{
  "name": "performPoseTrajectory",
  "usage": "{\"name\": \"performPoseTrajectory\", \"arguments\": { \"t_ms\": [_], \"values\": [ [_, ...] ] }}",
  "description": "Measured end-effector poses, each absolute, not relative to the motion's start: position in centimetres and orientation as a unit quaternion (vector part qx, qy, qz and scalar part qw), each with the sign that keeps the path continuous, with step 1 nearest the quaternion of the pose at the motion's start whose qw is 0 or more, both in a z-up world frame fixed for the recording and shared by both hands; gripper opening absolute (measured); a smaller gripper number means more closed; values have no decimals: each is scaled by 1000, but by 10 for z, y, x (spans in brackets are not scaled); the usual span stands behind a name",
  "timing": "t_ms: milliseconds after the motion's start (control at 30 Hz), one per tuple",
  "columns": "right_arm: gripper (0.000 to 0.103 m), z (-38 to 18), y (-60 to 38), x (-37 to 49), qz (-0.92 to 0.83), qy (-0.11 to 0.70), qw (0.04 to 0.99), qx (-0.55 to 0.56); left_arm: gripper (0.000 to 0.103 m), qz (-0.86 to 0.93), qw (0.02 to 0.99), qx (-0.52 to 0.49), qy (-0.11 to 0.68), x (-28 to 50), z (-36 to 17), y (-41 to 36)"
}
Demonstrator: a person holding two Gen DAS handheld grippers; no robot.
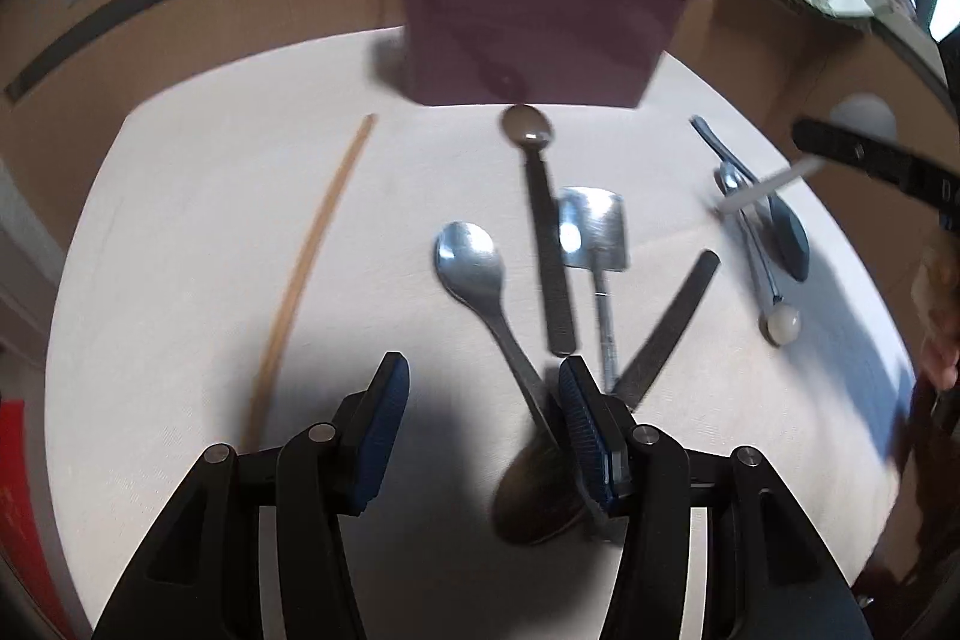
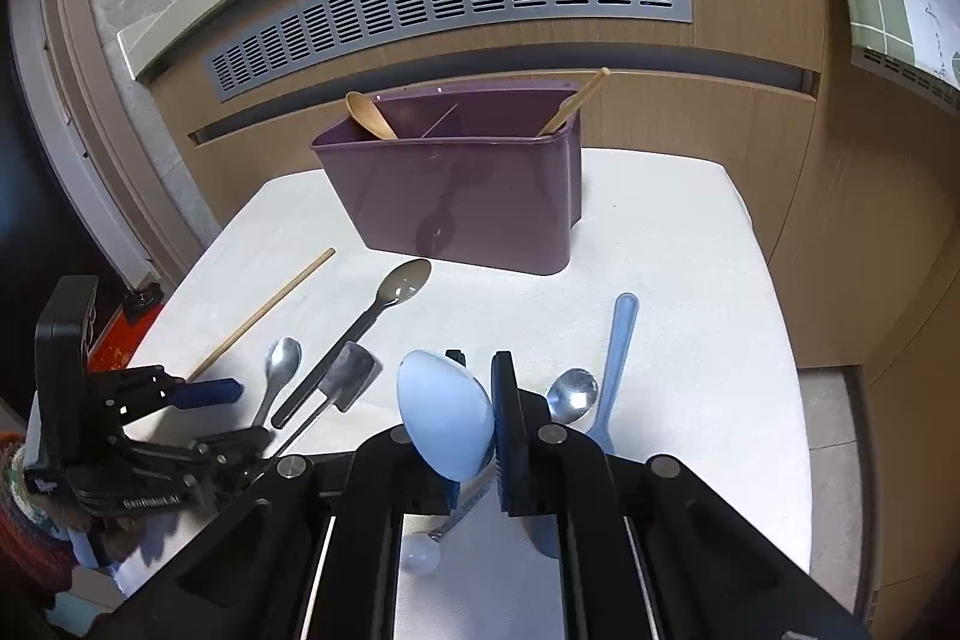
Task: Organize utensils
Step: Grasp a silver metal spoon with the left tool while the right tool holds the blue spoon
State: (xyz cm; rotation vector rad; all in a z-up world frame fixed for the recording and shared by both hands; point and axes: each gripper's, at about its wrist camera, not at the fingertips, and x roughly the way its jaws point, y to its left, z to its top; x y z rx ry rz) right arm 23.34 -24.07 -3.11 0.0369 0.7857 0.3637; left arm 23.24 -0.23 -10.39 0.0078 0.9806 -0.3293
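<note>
While the right gripper point(image 2: 474, 424) hangs above the near half of the white table point(image 2: 690, 280), its two fingers clench the pale blue spoon point(image 2: 444, 415) by the bowl, lifted clear of the surface with the bowl standing upright between the pads. To its left the left gripper point(image 1: 474, 430) sits low over the near edge, fingers spread wide and grasping nothing; a metal spoon point(image 1: 474, 268) has its handle running down toward the right finger, and whether they touch cannot be told. Against the far edge stands the purple utensil holder point(image 2: 468, 196), divided inside, with a wooden spoon point(image 2: 369, 115) leaning in its left compartment and a wooden stick point(image 2: 573, 103) in the right. Just before the holder lies a black-handled spoon point(image 2: 372, 316), bowl toward it, beside a small metal spatula point(image 2: 351, 376). A single chopstick point(image 2: 264, 313) lies well apart along the table's left side, with bare cloth between it and the cluster. On the right lie a blue plastic spoon handle point(image 2: 618, 352) and a small metal spoon point(image 2: 573, 394), near each other. Behind the table rises a wooden panel with a slotted grey vent point(image 2: 456, 4). Open surface remains at the far right corner of the table
</note>
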Motion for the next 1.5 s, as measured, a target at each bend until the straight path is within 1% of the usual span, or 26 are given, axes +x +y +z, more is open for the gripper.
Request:
{"name": "performPoseTrajectory", "arguments": {
  "t_ms": [67,167,333,467,567,633,667,833,1067,1100,1133,1300,1400,1500],
  "values": [
    [8,-31,-238,233,180,382,906,22,53,-161,864,-27,476,237,-102,4],
    [8,-31,-234,233,188,384,903,28,52,-155,865,-37,476,247,-102,-2],
    [8,-26,-229,230,189,376,907,24,47,-118,876,6,467,266,-104,-26],
    [8,-20,-230,225,188,364,912,22,46,-103,880,39,461,269,-107,-38],
    [8,-19,-230,225,190,360,913,29,40,-114,881,45,457,267,-107,-37],
    [8,-18,-231,225,194,360,912,34,30,-119,881,50,455,265,-106,-34],
    [8,-18,-230,224,195,359,912,34,29,-119,881,50,455,265,-106,-33],
    [8,-20,-231,224,193,360,912,37,28,-116,886,33,448,264,-104,-31],
    [8,-16,-236,220,184,355,916,34,28,-128,922,3,365,232,-60,-25],
    [8,-14,-236,219,185,354,916,37,19,-134,925,-1,356,227,-53,-24],
    [8,-12,-236,218,187,351,917,39,14,-136,926,-3,353,226,-50,-25],
    [8,-3,-230,213,192,341,920,33,14,-142,932,-2,333,220,-37,-25],
    [8,0,-227,213,188,340,921,25,15,-128,931,-15,342,224,-40,-19],
    [8,0,-228,211,179,338,924,18,17,-106,919,-58,374,234,-52,-3]
  ]
}}
